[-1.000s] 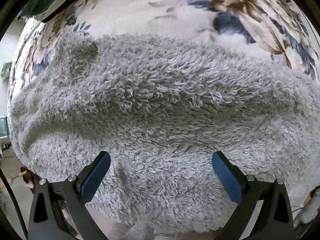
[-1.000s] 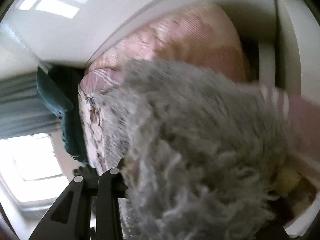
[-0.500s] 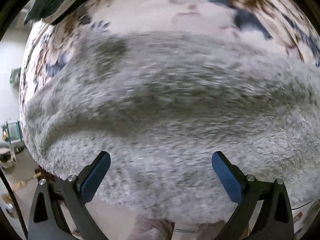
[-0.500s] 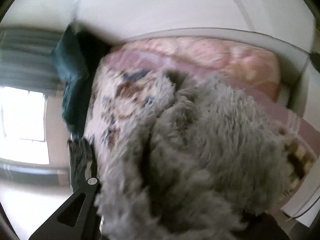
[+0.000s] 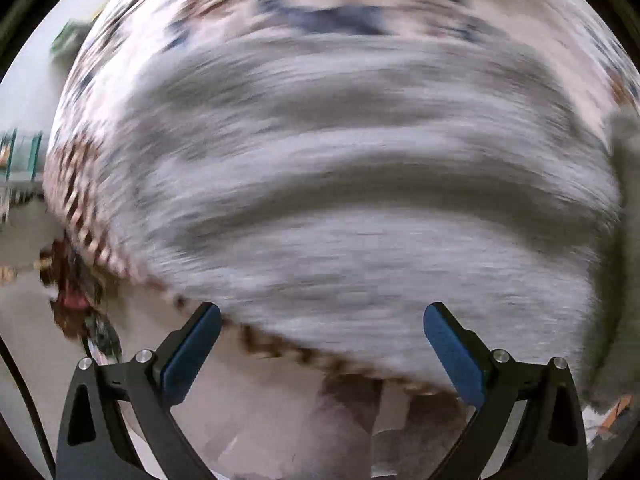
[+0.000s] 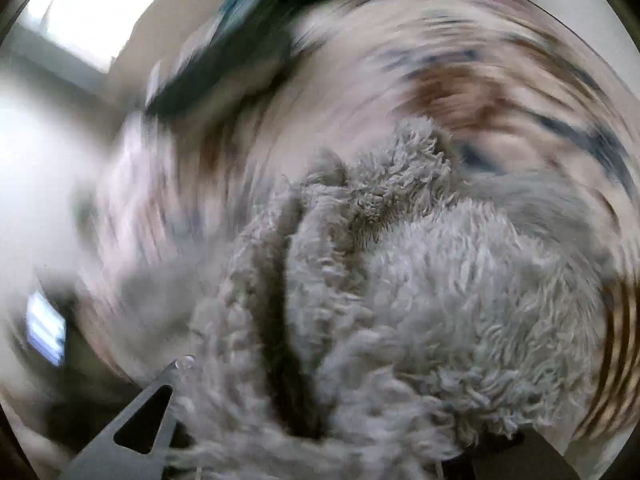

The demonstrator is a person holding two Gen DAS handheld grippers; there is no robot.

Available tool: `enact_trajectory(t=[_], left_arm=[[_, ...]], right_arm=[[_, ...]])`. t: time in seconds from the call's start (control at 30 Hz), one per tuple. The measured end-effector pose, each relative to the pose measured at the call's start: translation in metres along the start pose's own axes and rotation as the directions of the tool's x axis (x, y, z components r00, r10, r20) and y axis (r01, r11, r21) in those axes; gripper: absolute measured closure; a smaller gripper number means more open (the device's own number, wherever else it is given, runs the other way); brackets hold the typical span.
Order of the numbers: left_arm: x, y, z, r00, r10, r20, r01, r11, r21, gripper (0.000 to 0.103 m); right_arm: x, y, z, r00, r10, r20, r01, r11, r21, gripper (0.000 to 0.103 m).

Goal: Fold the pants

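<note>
No writing shows on grey pants (image 5: 360, 208).

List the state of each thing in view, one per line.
left gripper: open, fingers wide apart, nothing between the pads.
right gripper: fingertips buried in fleece; appears shut on the pants.
grey fleece pants: spread over the bed, one part bunched and lifted at the right gripper.
floral bedspread: lying flat under the pants, blurred by motion.
</note>
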State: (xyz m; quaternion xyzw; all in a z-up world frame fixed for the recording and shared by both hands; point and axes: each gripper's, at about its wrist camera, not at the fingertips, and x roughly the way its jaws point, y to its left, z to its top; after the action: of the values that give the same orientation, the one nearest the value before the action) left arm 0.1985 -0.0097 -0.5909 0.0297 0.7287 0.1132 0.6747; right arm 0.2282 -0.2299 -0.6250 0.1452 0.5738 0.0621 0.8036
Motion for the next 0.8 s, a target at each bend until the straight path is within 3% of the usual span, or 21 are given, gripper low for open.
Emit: enact_trajectory(t=[0.07,0.1,0.2,0.27,0.33,0.4,0.47,0.53,0.63,0.67,0.73,0.8], left_arm=[[0.009,0.042,-0.003,1.000,0.000,-0.022,-0.002,0.997,-0.075,0.000],[0.013,0.054,-0.004,1.000,0.001,-0.030,-0.004,0.995,-0.097,0.000],[0.024,0.096,-0.001,0.998,-0.020,-0.057,0.010,0.983,-0.184,0.000],[0.026,0.106,0.003,0.997,-0.053,-0.059,0.039,0.976,-0.215,0.000],[0.024,0.111,0.011,0.992,-0.121,-0.046,0.108,0.967,-0.230,0.000],[0.016,0.103,0.022,0.978,-0.206,-0.022,0.197,0.958,-0.209,0.000],[0.007,0.096,0.034,0.962,-0.273,0.002,0.269,0.947,-0.174,0.000],[-0.010,0.075,0.043,0.936,-0.350,0.034,0.351,0.930,-0.112,0.000],[-0.030,0.041,0.050,0.896,-0.441,0.044,0.442,0.897,-0.011,0.000],[-0.033,0.033,0.050,0.887,-0.460,0.040,0.460,0.888,0.009,0.000],[-0.037,0.004,0.048,0.864,-0.502,0.020,0.500,0.862,0.081,0.000],[-0.028,-0.018,0.054,0.867,-0.498,-0.021,0.496,0.857,0.143,0.000]], right_arm=[[0.038,0.040,-0.018,0.990,-0.110,-0.090,0.093,0.981,-0.171,0.082],[0.061,0.062,-0.027,0.970,-0.190,-0.150,0.143,0.949,-0.279,0.078],[0.074,0.093,-0.039,0.939,-0.317,-0.134,0.232,0.870,-0.435,0.064],[0.070,0.104,-0.042,0.935,-0.333,-0.119,0.231,0.831,-0.507,0.036],[0.063,0.108,-0.044,0.939,-0.312,-0.142,0.195,0.827,-0.528,0.029],[0.045,0.106,-0.044,0.953,-0.215,-0.211,0.085,0.864,-0.497,0.024],[0.026,0.106,-0.048,0.954,-0.128,-0.270,-0.010,0.889,-0.457,0.014],[0.000,0.104,-0.045,0.956,-0.040,-0.290,-0.090,0.903,-0.420,0.014],[-0.041,0.076,-0.038,0.952,0.112,-0.285,-0.183,0.954,-0.239,0.014],[-0.052,0.057,-0.036,0.951,0.150,-0.269,-0.191,0.972,-0.134,0.014],[-0.067,0.013,-0.034,0.966,0.130,-0.225,-0.126,0.991,0.034,0.014],[-0.070,-0.026,-0.030,0.976,0.073,-0.203,-0.043,0.988,0.147,0.014]])
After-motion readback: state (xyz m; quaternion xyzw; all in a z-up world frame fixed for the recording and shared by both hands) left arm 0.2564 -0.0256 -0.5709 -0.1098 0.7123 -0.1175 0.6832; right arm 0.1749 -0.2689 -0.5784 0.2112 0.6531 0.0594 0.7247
